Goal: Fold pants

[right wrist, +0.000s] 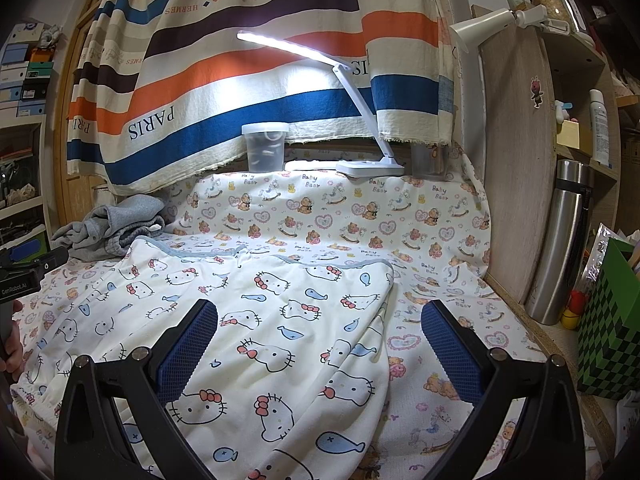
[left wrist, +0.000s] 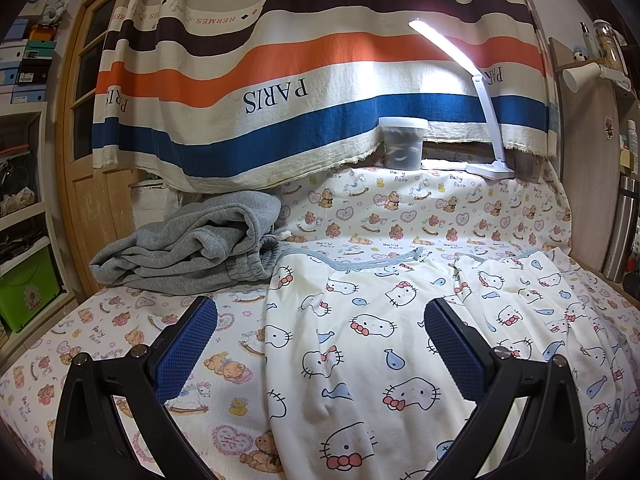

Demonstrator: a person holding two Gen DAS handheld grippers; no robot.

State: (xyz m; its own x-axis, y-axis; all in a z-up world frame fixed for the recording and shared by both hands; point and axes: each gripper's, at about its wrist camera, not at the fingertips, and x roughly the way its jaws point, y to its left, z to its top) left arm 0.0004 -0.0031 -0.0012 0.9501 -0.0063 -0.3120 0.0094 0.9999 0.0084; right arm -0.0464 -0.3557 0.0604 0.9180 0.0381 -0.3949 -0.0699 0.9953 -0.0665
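Observation:
Cream pants with a cat-and-fish print (left wrist: 380, 344) lie spread flat on the bear-print table cover (left wrist: 120, 320), blue-trimmed waistband toward the back. They also show in the right wrist view (right wrist: 248, 332). My left gripper (left wrist: 320, 320) is open and empty, hovering over the pants' left edge. My right gripper (right wrist: 319, 320) is open and empty, hovering over the pants' right edge (right wrist: 384, 320). The left gripper's body shows at the far left of the right wrist view (right wrist: 24, 272).
A crumpled grey garment (left wrist: 188, 248) lies at the back left. A plastic jar (left wrist: 402, 142) and a lit white desk lamp (left wrist: 486, 128) stand at the back under a striped curtain. A steel flask (right wrist: 560, 240) and green box (right wrist: 608, 328) stand at the right.

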